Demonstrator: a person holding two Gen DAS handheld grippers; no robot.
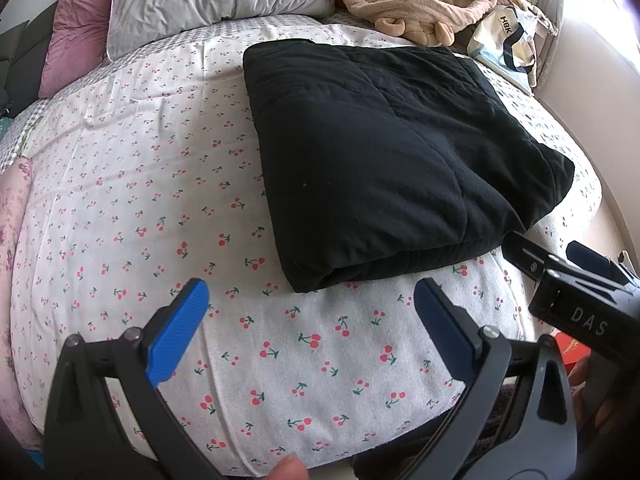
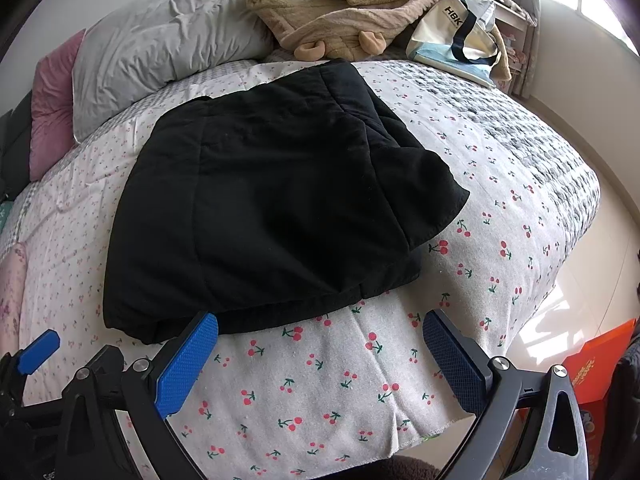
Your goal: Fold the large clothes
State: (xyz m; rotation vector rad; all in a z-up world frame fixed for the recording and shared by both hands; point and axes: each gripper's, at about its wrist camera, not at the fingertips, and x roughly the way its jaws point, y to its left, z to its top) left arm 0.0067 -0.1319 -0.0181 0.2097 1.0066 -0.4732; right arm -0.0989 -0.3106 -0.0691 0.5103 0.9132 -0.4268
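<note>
A black padded garment lies folded into a thick rectangle on the cherry-print bedspread. It also shows in the right wrist view, with one flap sticking out to the right. My left gripper is open and empty, hovering just in front of the garment's near edge. My right gripper is open and empty, its left blue pad close to the garment's near edge. The right gripper's body shows at the right of the left wrist view.
A grey pillow and a pink pillow lie at the bed's head. A tan fleece robe and a white tote bag sit at the far side. An orange box stands on the floor at right.
</note>
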